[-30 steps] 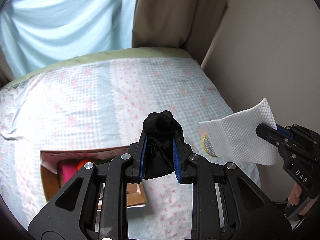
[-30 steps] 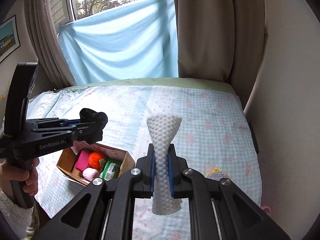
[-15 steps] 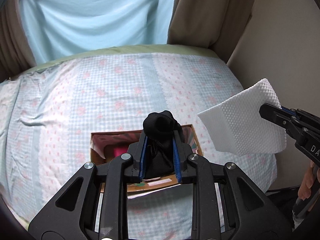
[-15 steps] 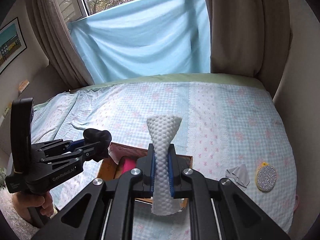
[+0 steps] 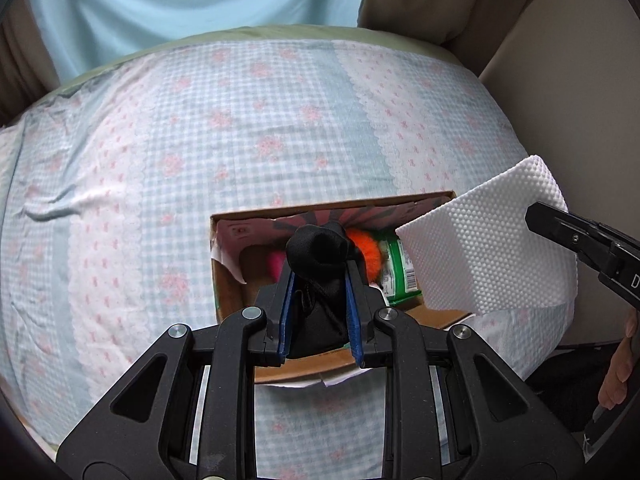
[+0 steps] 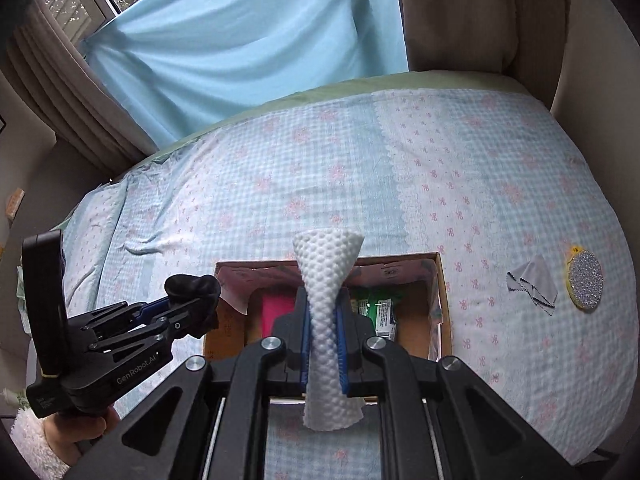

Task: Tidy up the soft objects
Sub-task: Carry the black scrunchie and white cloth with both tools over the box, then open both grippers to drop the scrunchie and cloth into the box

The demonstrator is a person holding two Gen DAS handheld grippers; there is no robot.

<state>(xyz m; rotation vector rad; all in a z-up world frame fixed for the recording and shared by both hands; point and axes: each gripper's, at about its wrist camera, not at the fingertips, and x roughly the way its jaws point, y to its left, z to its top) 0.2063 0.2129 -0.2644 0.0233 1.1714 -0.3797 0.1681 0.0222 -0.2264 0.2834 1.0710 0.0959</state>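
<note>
Currently my left tongs (image 5: 318, 276) grip a black cloth (image 5: 316, 252), and my right tongs (image 6: 325, 334) are clamped on a white sponge (image 6: 328, 276). Both items hang above the open box (image 6: 438, 300) on the bed (image 5: 240, 120).

Procedure, as I judge it: centre each item over a free part of the box floor, lower until it sits below the rim, then open the tongs. Release one side at a time so the tongs do not collide. The sponge is wide; I would turn it to fit beside the green packet (image 6: 380, 312).

View differences: the right wrist view shows a grey cloth (image 6: 530, 282) and a glitter disc (image 6: 586, 282) lying on the bed, right of the box, apart from it. The left wrist view omits these but shows an orange pom-pom (image 5: 366, 250) inside the box.
</note>
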